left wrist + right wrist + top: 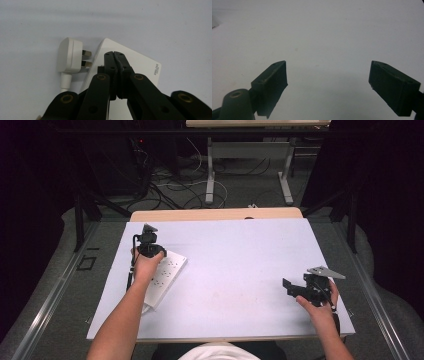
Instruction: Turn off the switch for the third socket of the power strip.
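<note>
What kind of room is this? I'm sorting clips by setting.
Probably a lab or recording workspace: a table under a plain white sheet, loose cables on the floor behind it, and handheld grippers, left and right.

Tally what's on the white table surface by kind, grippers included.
Power strips: 1, white, under the left gripper.
Plugs: 1, white three-pin plug, lying beside the strip.
Grippers: 2, left gripper shut, right gripper open.
Total: 4
</note>
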`<state>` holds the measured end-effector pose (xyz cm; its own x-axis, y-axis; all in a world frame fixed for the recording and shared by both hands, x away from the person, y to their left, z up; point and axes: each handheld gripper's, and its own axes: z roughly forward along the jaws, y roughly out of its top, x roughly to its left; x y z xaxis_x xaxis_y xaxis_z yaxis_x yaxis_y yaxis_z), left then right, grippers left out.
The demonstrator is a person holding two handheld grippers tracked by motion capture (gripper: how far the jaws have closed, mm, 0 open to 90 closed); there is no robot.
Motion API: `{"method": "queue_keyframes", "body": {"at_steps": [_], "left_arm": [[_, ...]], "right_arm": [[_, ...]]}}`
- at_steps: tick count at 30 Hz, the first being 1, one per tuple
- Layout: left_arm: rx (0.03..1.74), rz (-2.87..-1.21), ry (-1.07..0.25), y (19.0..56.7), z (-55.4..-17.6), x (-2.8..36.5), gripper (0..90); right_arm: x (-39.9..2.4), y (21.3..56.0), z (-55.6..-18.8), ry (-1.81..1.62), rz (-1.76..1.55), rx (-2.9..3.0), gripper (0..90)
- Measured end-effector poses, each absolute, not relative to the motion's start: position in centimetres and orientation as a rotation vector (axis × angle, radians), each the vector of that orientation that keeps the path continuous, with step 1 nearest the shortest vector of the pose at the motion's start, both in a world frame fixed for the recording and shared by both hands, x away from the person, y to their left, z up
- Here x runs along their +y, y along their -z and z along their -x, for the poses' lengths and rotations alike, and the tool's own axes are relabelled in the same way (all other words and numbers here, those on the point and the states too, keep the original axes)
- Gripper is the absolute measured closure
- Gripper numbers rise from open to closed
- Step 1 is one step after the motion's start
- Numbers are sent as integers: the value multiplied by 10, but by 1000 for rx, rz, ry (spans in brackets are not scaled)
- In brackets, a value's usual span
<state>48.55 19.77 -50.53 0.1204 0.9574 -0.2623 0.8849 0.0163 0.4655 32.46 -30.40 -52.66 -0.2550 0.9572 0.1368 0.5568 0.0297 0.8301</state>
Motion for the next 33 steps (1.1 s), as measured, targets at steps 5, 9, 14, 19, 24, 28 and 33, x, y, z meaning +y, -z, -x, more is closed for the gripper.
{"method": "queue_keyframes", "body": {"at_steps": [5,9,14,19,24,28,33], "left_arm": [[1788,-1889,-169,507,-487,198,900],[1791,-1897,-164,508,-488,199,900],[1793,-1901,-161,510,-489,199,900],[1796,-1902,-158,512,-489,198,900],[1794,-1882,-159,514,-489,199,900],[1792,-1872,-148,514,-489,201,900],[1789,-1876,-162,515,-489,199,900]], "right_arm": [[-304,527,-325,-1132,-1527,1833,144],[-304,527,-325,-1133,-1532,1848,144],[-304,527,-325,-1133,-1531,1838,144],[-304,527,-325,-1133,-1533,1836,144],[-304,527,-325,-1133,-1535,1851,144],[-304,527,-325,-1135,-1530,1851,144],[-304,527,-325,-1134,-1537,1851,144]]}}
